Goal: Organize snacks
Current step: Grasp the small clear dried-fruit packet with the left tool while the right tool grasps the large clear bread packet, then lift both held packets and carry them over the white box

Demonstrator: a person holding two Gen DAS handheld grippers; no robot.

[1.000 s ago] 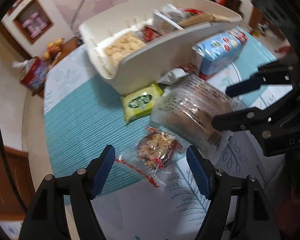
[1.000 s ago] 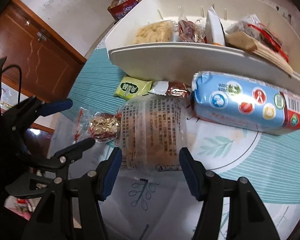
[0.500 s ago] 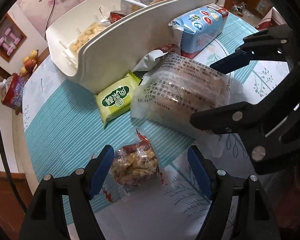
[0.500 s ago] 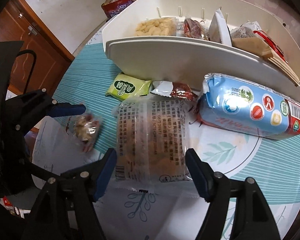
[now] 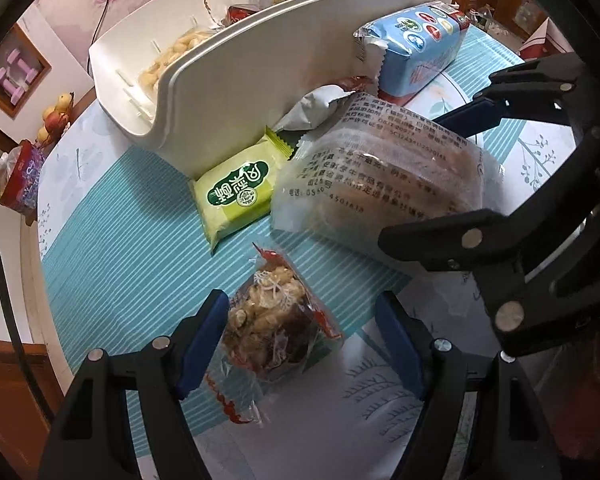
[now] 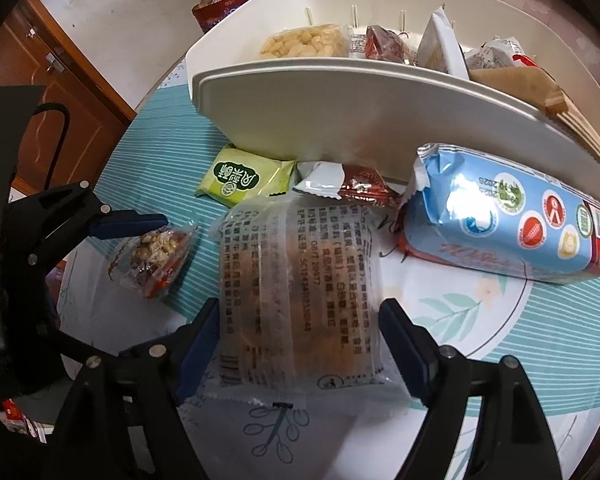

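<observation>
Left wrist view: your left claw (image 5: 300,340) is spread, nut snack packet (image 5: 272,320) lying between its pads on the bench (image 5: 120,248), not pinched. Your right claw (image 6: 300,344) is opening, straddling the clear cake packet (image 6: 300,280) (flat on the cloth), near the white organizer tray (image 6: 300,120).

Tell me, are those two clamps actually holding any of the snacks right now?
No. The left gripper straddles the nut snack packet; the right gripper, jaws opening, straddles the clear cake packet. Neither squeezes.
</observation>
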